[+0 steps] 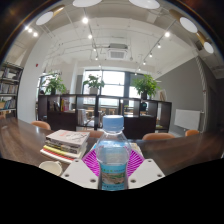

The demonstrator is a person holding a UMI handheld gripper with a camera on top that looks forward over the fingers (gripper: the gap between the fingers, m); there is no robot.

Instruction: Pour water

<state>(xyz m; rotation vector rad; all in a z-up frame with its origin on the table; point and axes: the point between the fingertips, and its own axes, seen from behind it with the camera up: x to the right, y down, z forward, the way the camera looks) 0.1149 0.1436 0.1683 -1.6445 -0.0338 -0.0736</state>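
Landmark: the water bottle (113, 155), clear plastic with a blue cap and a pale blue label, upright.

Hand-held gripper (113, 165): its two fingers flank the bottle's body, and the magenta pads (93, 160) lie against its sides with no gap that I can make out, so it appears to be gripping the bottle.

Bottle's place: between the fingers; its base is hidden, so whether it rests on the tabletop (20, 140) or is lifted is unclear.

Left of the bottle: a stack of books (64, 145) lying on the tabletop.

Beyond the bottle: chair backs, potted plants (145, 88) and windows, well apart from it.

Receiving vessel: no cup or glass shows.

Step in hand: judging by the grip, the bottle is secured and the pour not yet begun; the cap looks to be still on.

Next move calls for: finding a vessel, removing the cap, carrying the bottle over it, tilting slowly with the grip firm.
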